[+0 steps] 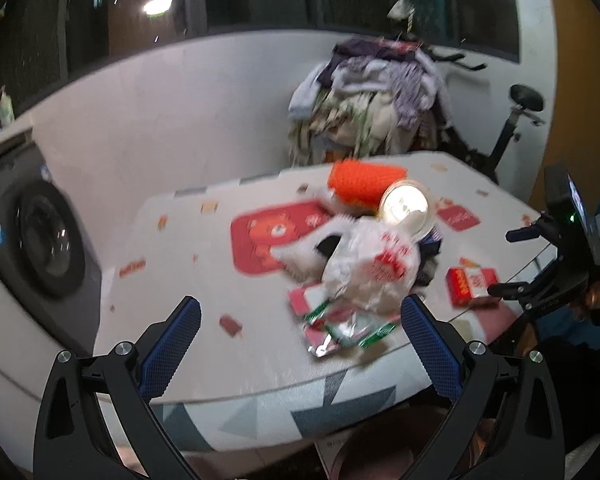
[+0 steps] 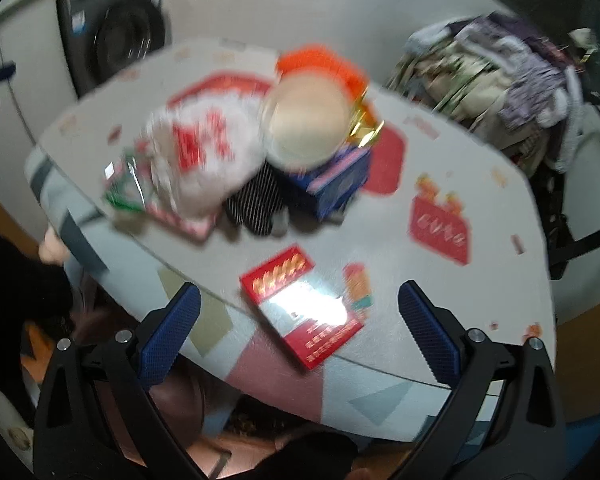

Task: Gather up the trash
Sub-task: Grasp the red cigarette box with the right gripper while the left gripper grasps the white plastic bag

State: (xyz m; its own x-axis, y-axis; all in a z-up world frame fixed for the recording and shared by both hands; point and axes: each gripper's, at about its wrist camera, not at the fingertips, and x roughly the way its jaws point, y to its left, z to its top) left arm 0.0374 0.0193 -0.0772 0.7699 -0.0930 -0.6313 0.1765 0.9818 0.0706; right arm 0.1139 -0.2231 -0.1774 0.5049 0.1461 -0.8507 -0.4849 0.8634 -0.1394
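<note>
Table covering (image 1: 188, 248): white, printed with red panels and small red-orange motifs. Plastic bag (image 1: 374, 266): white with red lettering; wrapper (image 1: 340, 326): green, red and silver; box (image 2: 302, 306): red with gold print; sock (image 2: 256, 202): black-and-white striped. Gripper pads (image 2: 170, 336): blue on black frames.

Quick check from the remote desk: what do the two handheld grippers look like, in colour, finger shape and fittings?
Left gripper and right gripper match: black angular frames with cut-out slots, silver round bolt heads at the pivots, and blue finger pads with a fine grid texture. From the left camera, the right unit's black body carries a small screen and a green light.
</note>
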